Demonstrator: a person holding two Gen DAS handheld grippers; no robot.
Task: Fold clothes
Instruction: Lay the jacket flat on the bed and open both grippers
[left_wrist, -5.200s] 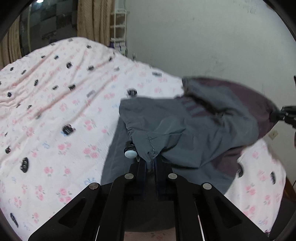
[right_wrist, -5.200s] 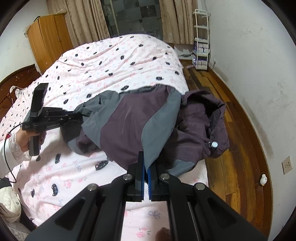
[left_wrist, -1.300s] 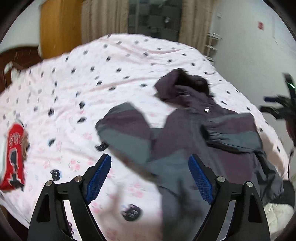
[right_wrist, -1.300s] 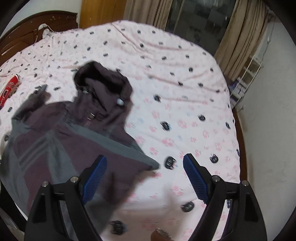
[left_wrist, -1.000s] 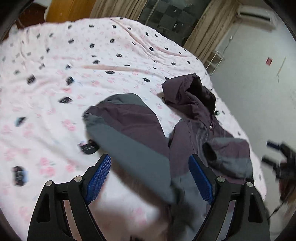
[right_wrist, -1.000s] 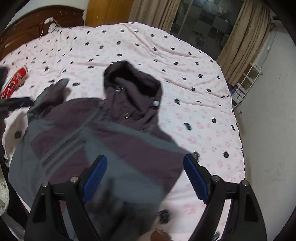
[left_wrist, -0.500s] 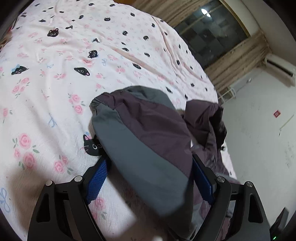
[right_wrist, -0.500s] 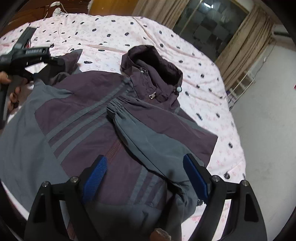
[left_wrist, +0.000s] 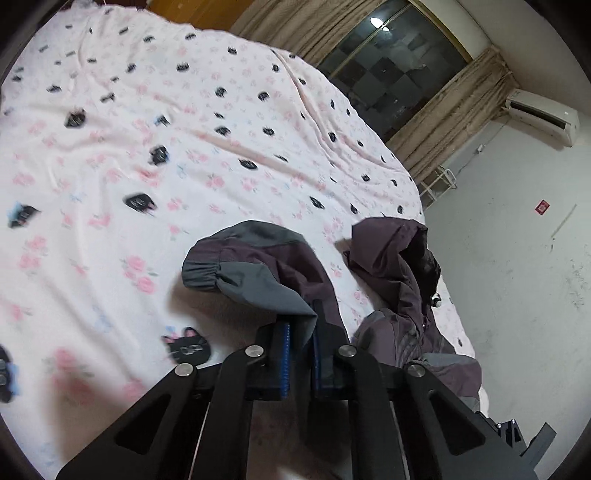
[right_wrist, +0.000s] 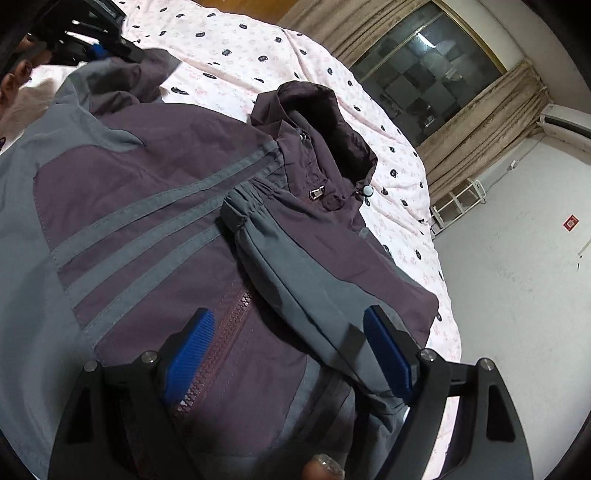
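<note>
One sleeve (left_wrist: 255, 269) sits pinched in our left gripper (left_wrist: 299, 354) for folding inward, while our right gripper (right_wrist: 288, 354) gapes empty above the jacket (right_wrist: 147, 221) (hood (right_wrist: 325, 122) at one o'clock) spread on the bed (left_wrist: 147, 147).

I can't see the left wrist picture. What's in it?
The left gripper pinches one sleeve of a purple and grey jacket lying on a pink flowery bedspread. Curtains and a dark window are behind.
</note>
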